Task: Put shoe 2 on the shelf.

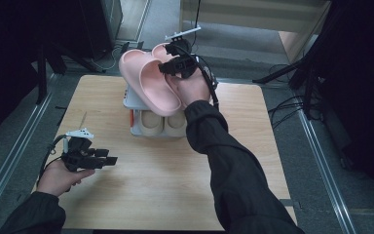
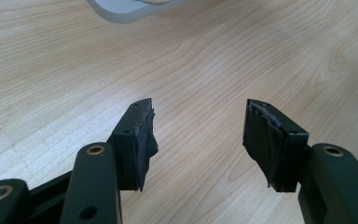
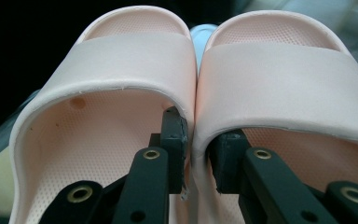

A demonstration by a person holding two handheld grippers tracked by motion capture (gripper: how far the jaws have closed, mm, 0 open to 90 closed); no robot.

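Observation:
Two pink slide sandals (image 1: 148, 78) are held side by side in the air above a white rack (image 1: 132, 100) at the table's far middle. My right gripper (image 1: 173, 66) is shut on the inner walls of both pink sandals (image 3: 135, 70), one jaw inside each shoe, seen close in the right gripper view where my right gripper (image 3: 196, 158) pinches them together. A pair of beige sandals (image 1: 163, 124) lies on the rack's lower level. My left gripper (image 1: 108, 161) rests open over the bare wood at the near left; my left gripper (image 2: 198, 135) holds nothing.
The wooden table (image 1: 141, 190) has open surface in front of the rack. A corner of the white rack (image 2: 121, 11) shows at the top of the left gripper view. Dark stands and cables (image 1: 292, 105) surround the table on the floor.

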